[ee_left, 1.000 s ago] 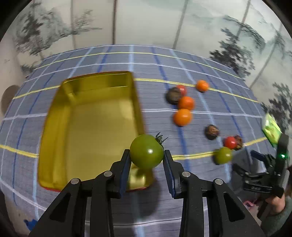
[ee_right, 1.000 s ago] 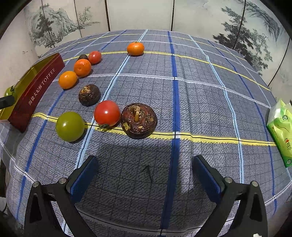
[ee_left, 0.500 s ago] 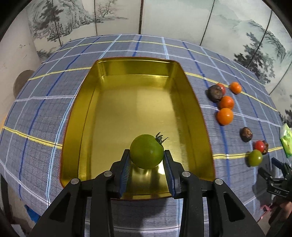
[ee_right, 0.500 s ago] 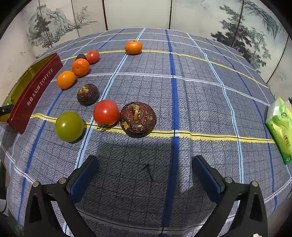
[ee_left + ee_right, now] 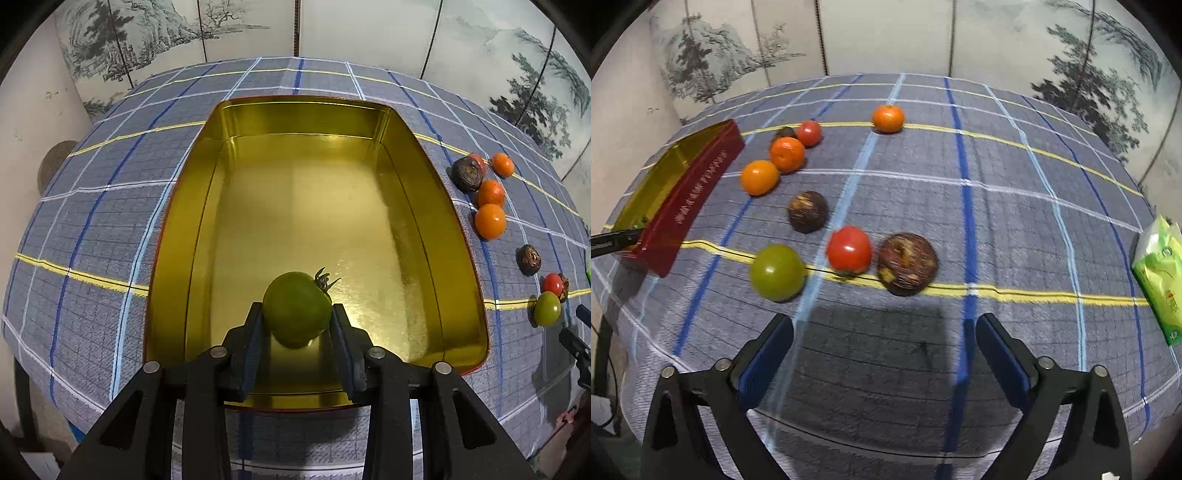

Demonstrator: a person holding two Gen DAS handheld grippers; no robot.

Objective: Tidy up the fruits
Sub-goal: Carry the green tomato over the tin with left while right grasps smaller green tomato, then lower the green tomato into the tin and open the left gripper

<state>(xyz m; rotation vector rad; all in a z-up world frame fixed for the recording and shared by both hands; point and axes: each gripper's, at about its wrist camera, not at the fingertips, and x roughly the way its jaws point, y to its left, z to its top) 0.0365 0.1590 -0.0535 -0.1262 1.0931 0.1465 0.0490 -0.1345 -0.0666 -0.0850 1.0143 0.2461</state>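
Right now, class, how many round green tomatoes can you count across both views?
2. One green tomato is gripped by the left gripper over the gold tin. The other lies on the checked cloth beside a red tomato. None seems hidden.

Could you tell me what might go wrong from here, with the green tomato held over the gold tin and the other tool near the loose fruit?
The left tool is shut on the green tomato above the tin; released there, the tomato might roll on the smooth floor or bruise. The right tool has nothing between its closing jaws, with the red tomato and the dark round fruit just ahead; a push could send them rolling.
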